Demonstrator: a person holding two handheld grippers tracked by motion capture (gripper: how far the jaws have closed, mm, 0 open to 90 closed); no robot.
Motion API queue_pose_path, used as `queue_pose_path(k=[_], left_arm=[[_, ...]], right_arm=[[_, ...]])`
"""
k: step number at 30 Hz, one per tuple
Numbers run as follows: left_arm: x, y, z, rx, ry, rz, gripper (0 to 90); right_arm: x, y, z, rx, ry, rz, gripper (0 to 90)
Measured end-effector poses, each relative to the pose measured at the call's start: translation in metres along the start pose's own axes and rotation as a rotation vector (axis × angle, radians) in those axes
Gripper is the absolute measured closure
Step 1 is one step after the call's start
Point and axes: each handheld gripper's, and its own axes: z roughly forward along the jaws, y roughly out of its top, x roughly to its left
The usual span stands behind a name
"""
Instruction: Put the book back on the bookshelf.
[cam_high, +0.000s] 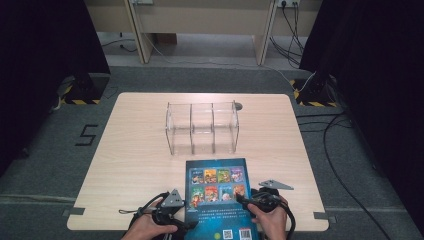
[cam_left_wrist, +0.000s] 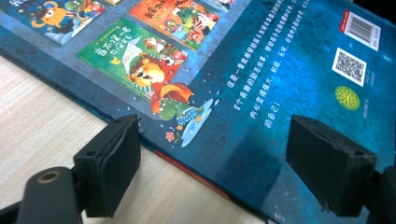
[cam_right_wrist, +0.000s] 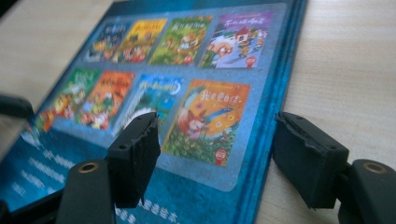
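Pale wood worktop (cam_high: 135, 165) carries everything, person's hands come in at its near edge. Clear acrylic organizer (cam_high: 202, 128) with three compartments stands upright, well ahead of both hand-held grippers, just beyond the far edge of the book. Blue picture book (cam_high: 218, 192) lies flat, back cover up, between the two hand-held grippers, its near end reaching the worktop's near edge; cover shows a grid of small cover thumbnails, with QR code and barcode at the near end. Left hand-held gripper (cam_high: 184, 209) sits at the book's left edge, jaws wide apart; in the left gripper view (cam_left_wrist: 212, 170) one jaw is over bare worktop just outside the book edge, the other over the blue cover, gripping nothing. Right hand-held gripper (cam_high: 245, 201) sits at the book's right edge, jaws also spread; in the right gripper view (cam_right_wrist: 217, 156) one jaw hangs over the cover thumbnails, the other over bare worktop just beside the book's edge, straddling that edge, not clamped. Cannot tell whether either jaw touches the book
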Motion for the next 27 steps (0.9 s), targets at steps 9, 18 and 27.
queue_pose_path(k=[9, 18, 27], left_arm=[[-0.004, -0.001, 0.002, -0.023, 0.027, -0.033, 15.6], [-0.002, -0.002, 0.002, -0.034, 0.043, -0.03, 15.8], [0.003, -0.001, 0.0, -0.046, 0.007, -0.076, 14.4]], right_arm=[[-0.009, -0.009, -0.005, -0.072, 0.062, 0.161, 40.4], [-0.018, -0.016, -0.002, -0.038, 0.237, 0.344, 52.6], [-0.01, -0.017, 0.007, -0.009, 0.499, 0.328, 70.0]])
